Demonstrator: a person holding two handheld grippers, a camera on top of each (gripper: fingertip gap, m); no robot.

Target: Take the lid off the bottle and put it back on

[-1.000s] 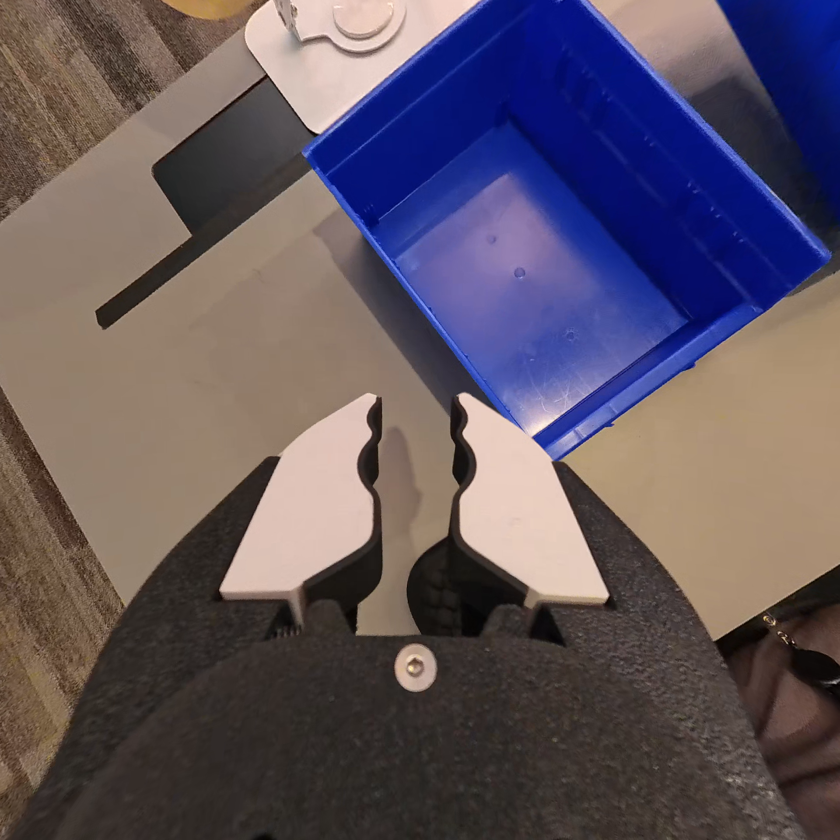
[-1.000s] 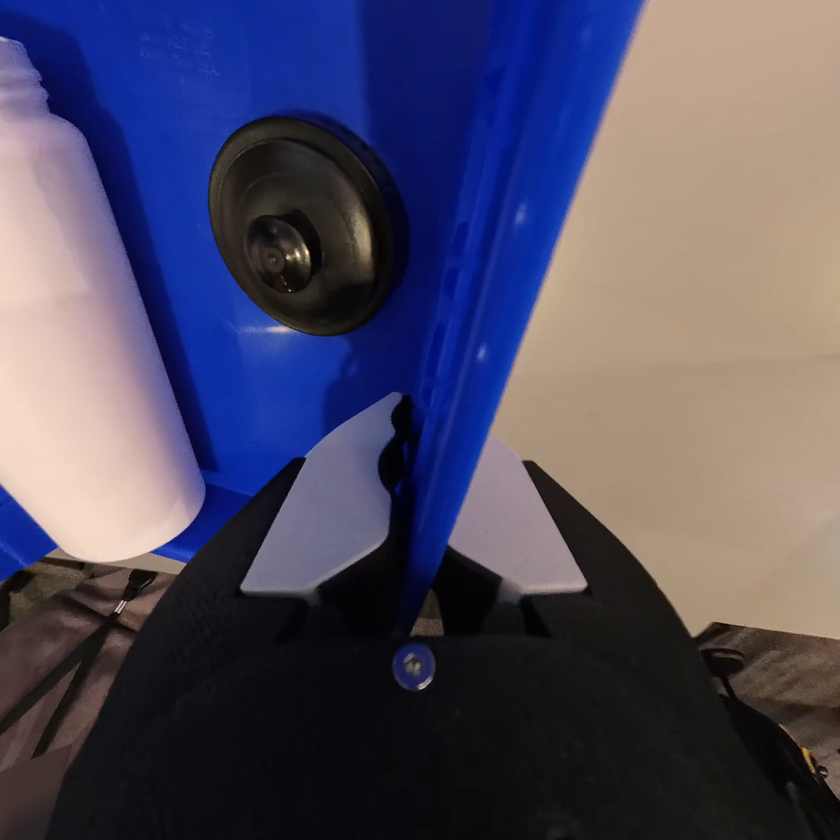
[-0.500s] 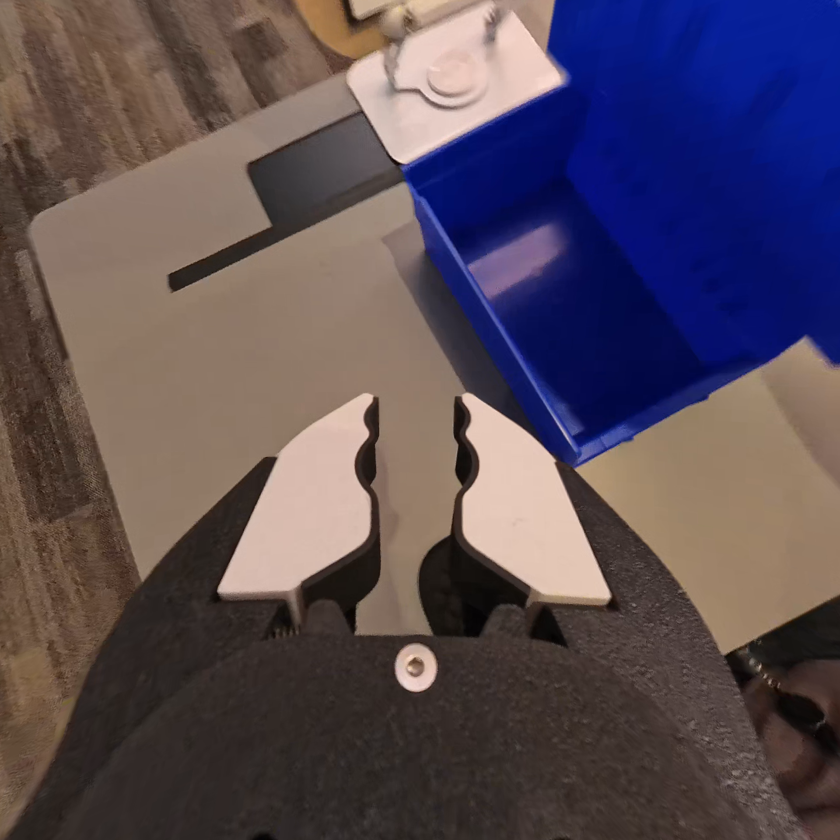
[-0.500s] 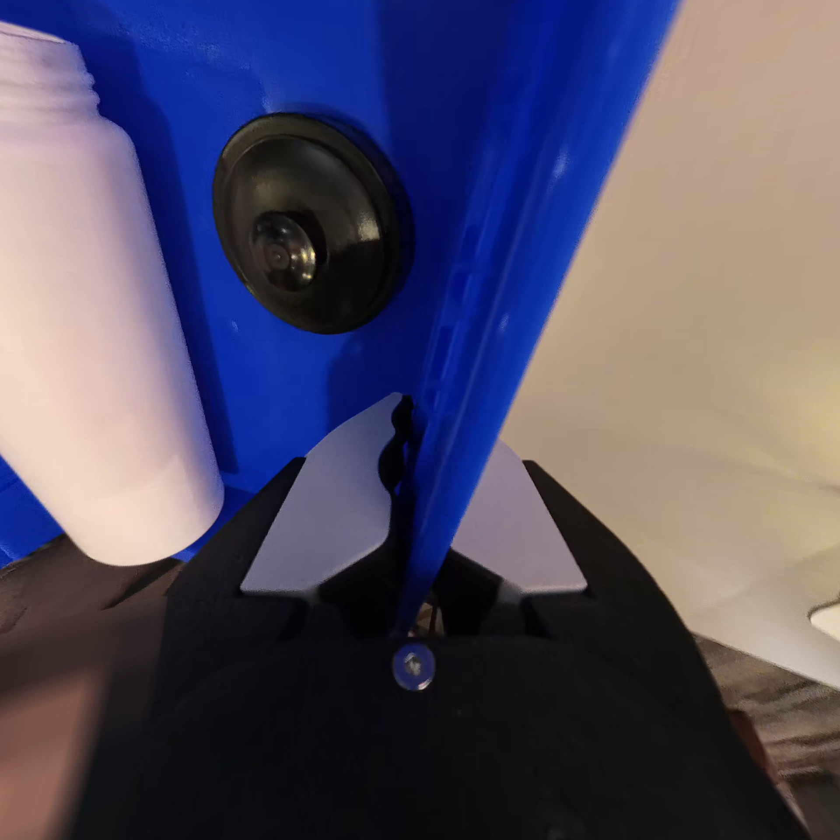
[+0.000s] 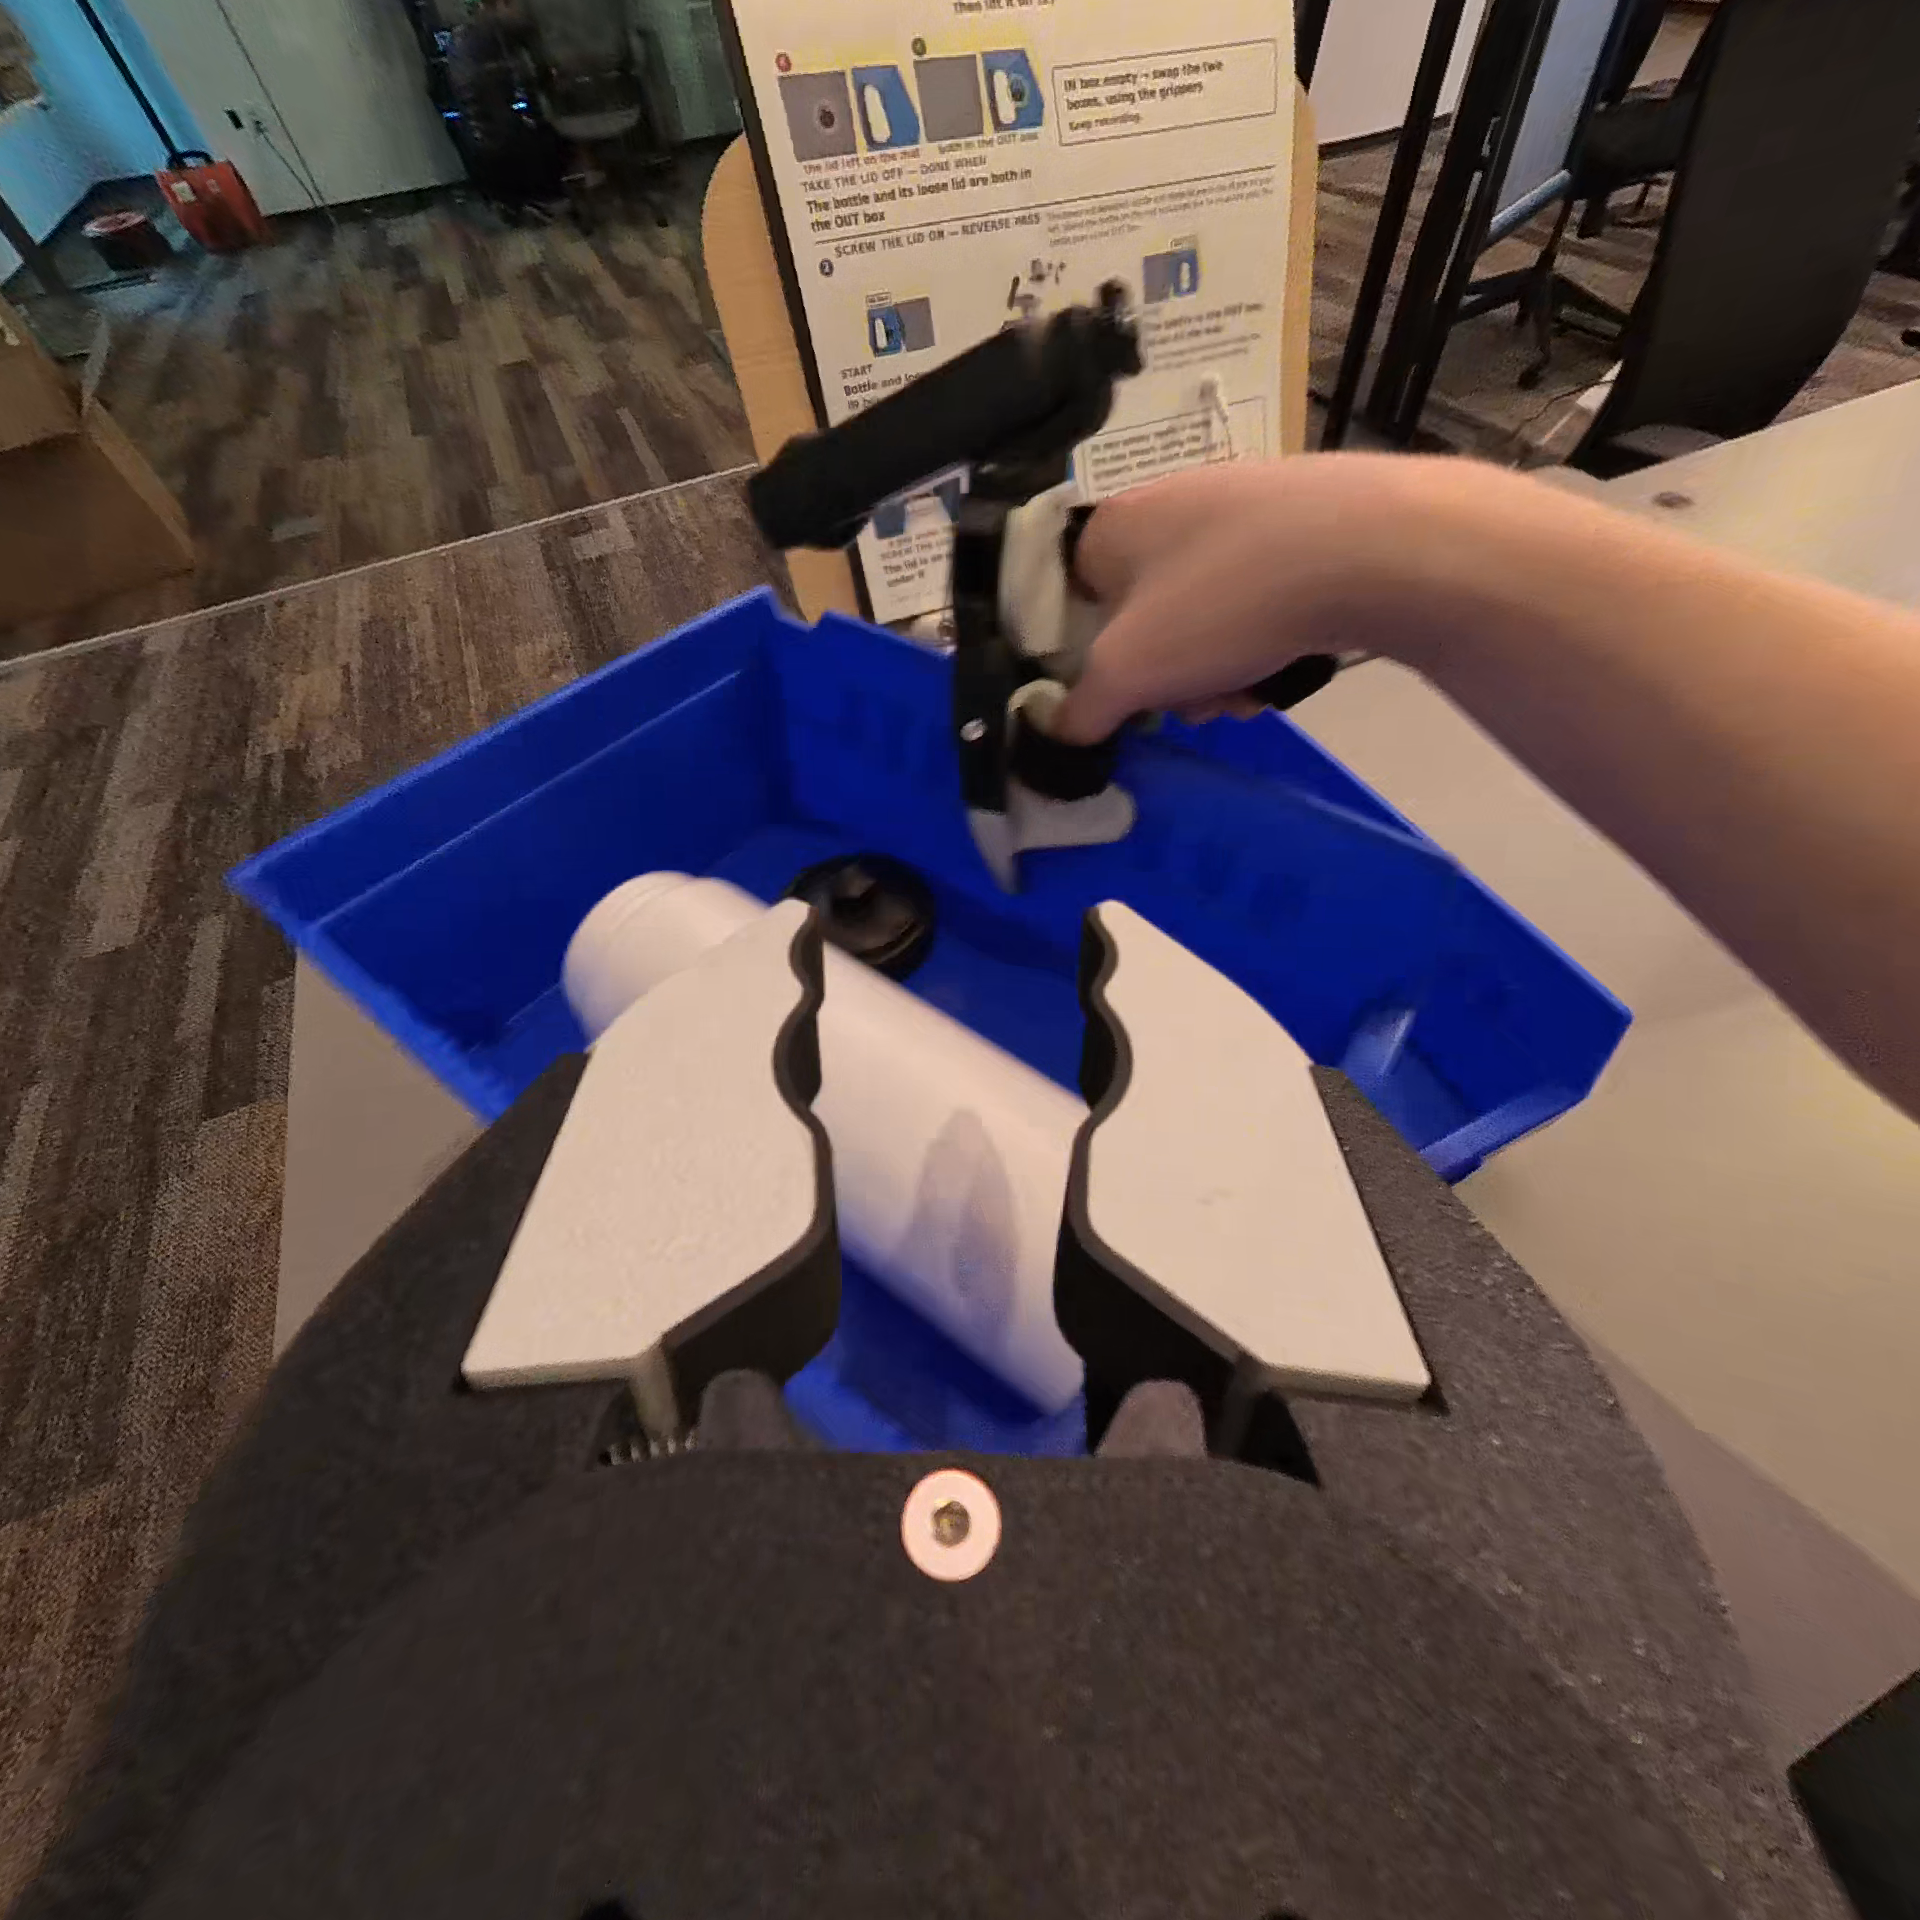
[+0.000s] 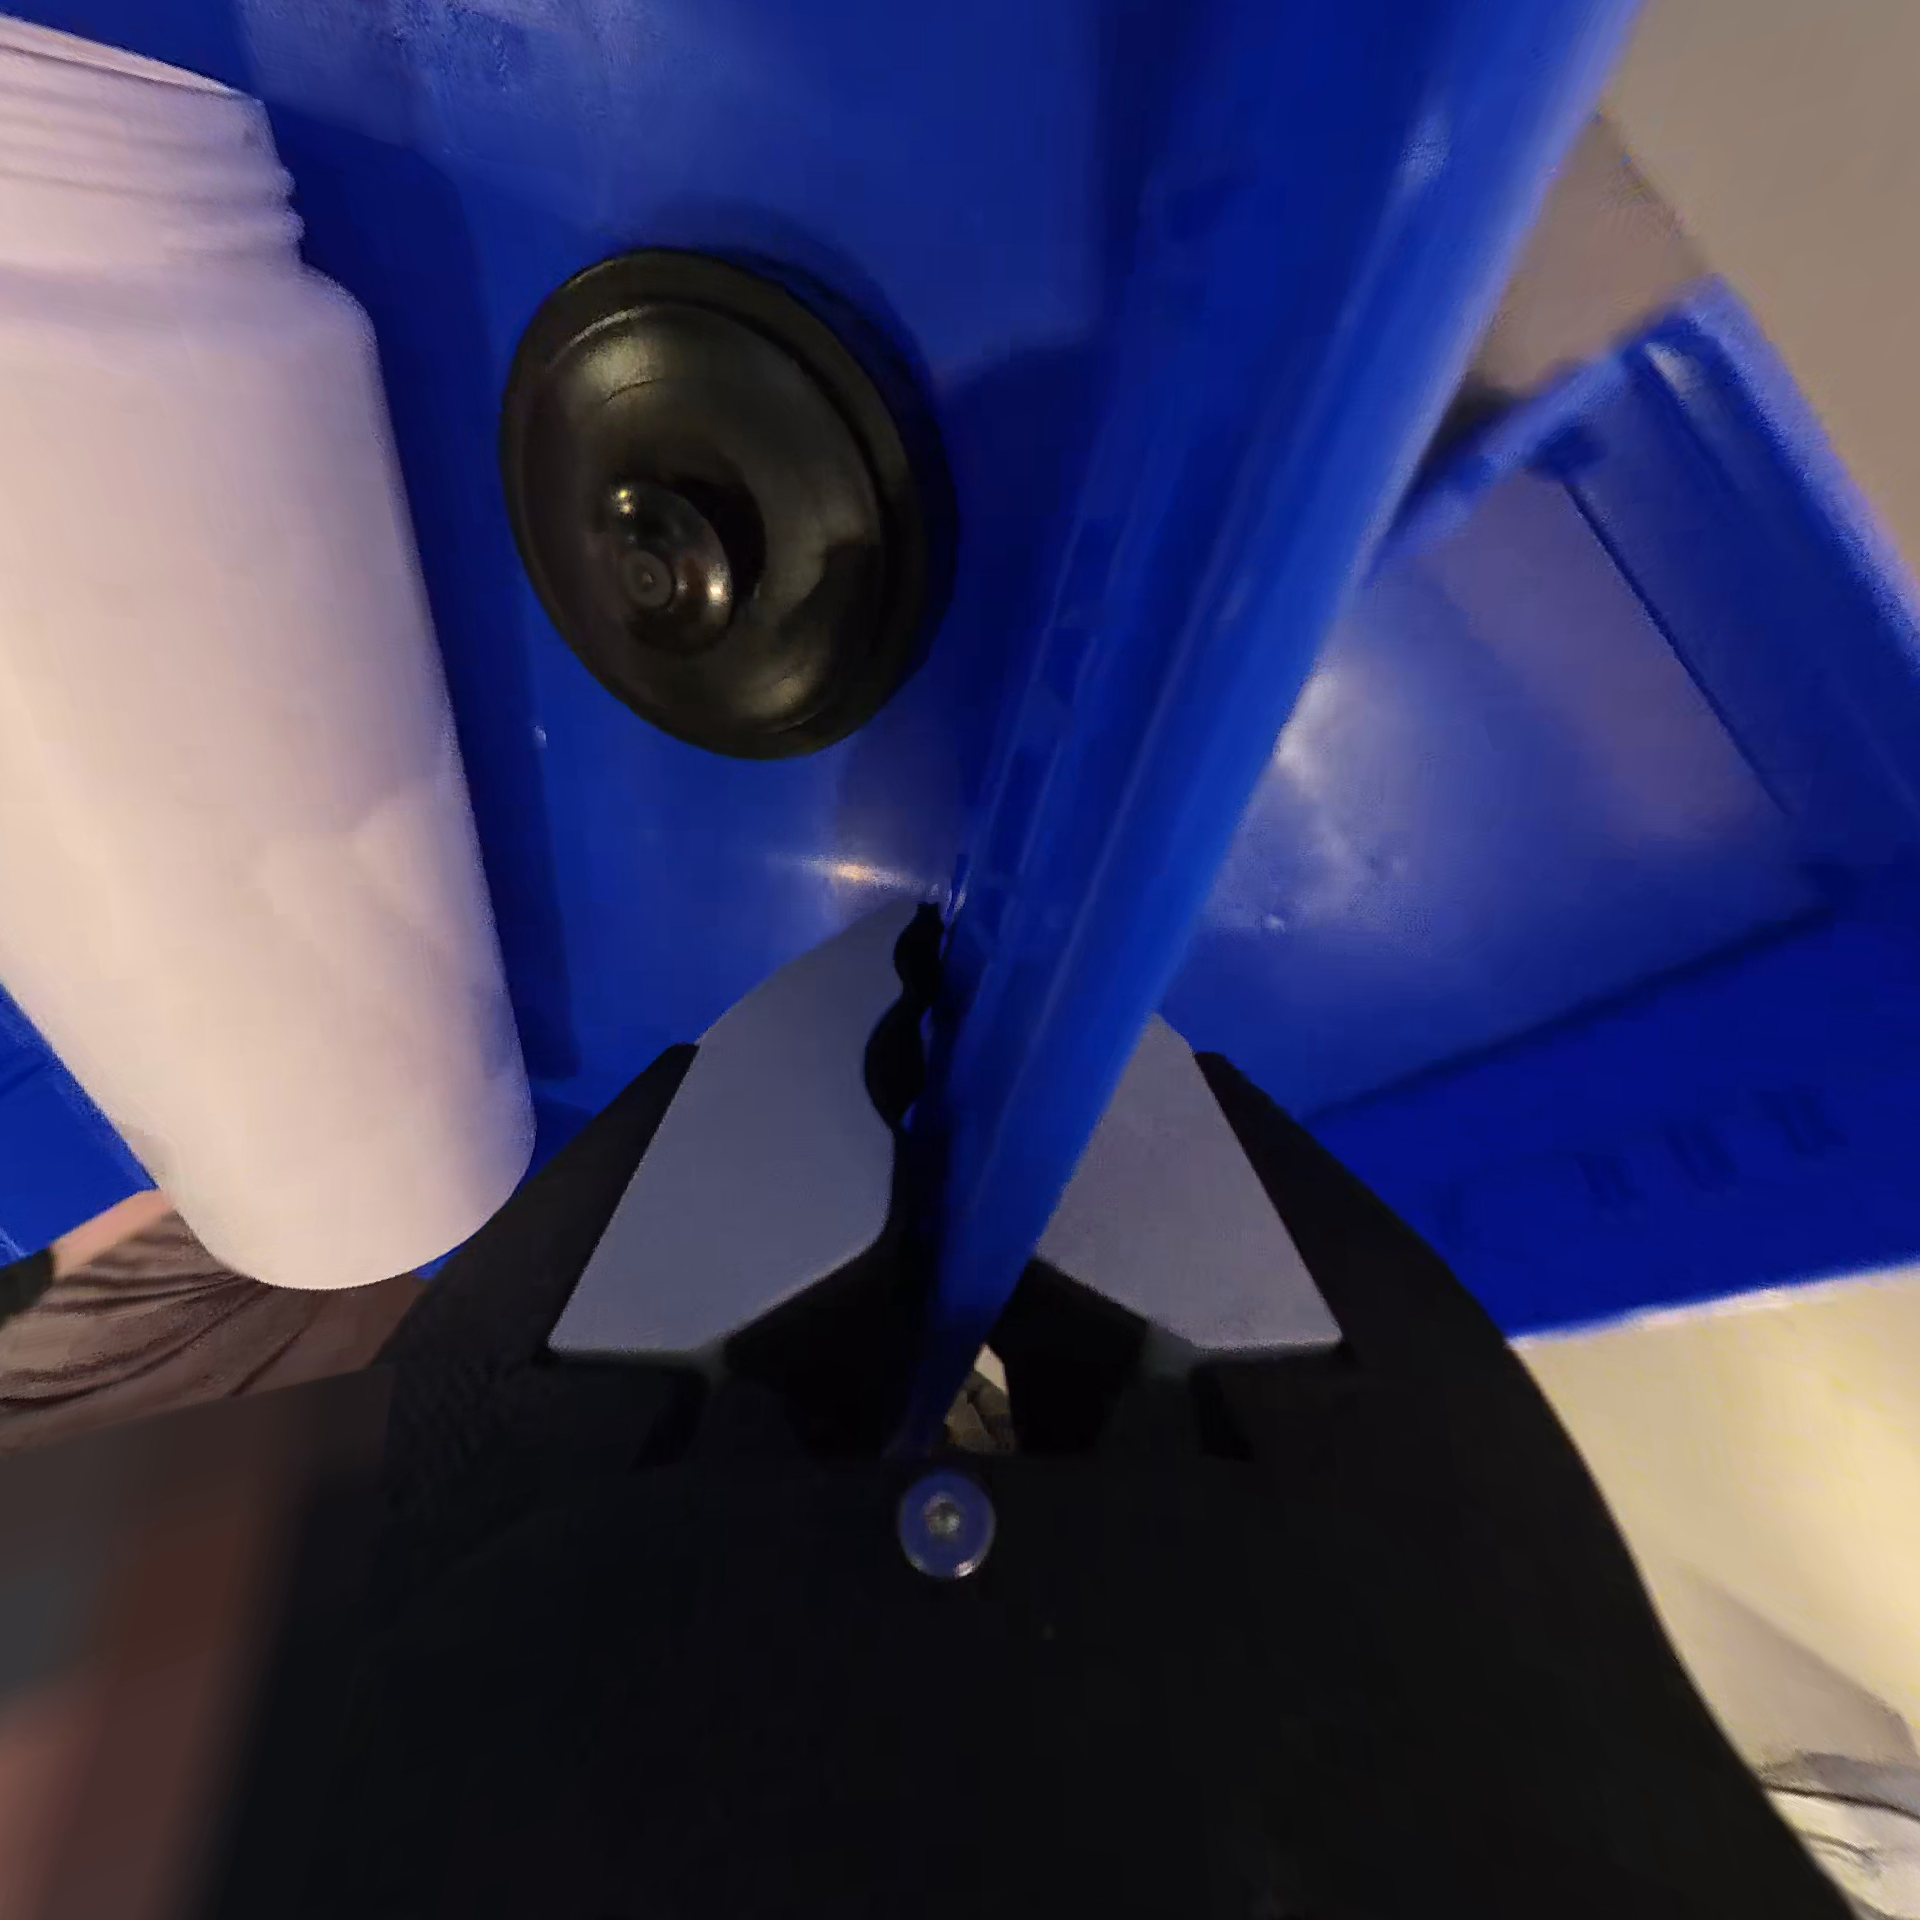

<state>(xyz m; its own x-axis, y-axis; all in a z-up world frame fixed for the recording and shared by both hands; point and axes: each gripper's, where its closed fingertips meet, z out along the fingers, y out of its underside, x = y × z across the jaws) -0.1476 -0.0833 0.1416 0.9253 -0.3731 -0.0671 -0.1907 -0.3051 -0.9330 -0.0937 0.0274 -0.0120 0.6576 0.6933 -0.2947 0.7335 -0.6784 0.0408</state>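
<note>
Your right gripper (image 6: 940, 1039) clamps the blue bin (image 6: 1195, 520) wall; your left gripper (image 5: 940, 1049) hangs unclenched, empty. The white bottle (image 5: 935, 1122) looks light and slick: grip mid-body. Pinch the black lid (image 6: 717, 509) by its rim.

Bottle (image 5: 935, 1143) left of lid (image 5: 862, 914) in bin (image 5: 499, 883)

Support: light grey table (image 5: 1662, 1195), matte top | Directly on it: blue plastic bin (image 5: 499, 831), open-topped, set askew to table edge | Far side: upright printed instruction board (image 5: 1039, 208) just behind bin | Below: wood-pattern floor (image 5: 312, 364) around table
</note>
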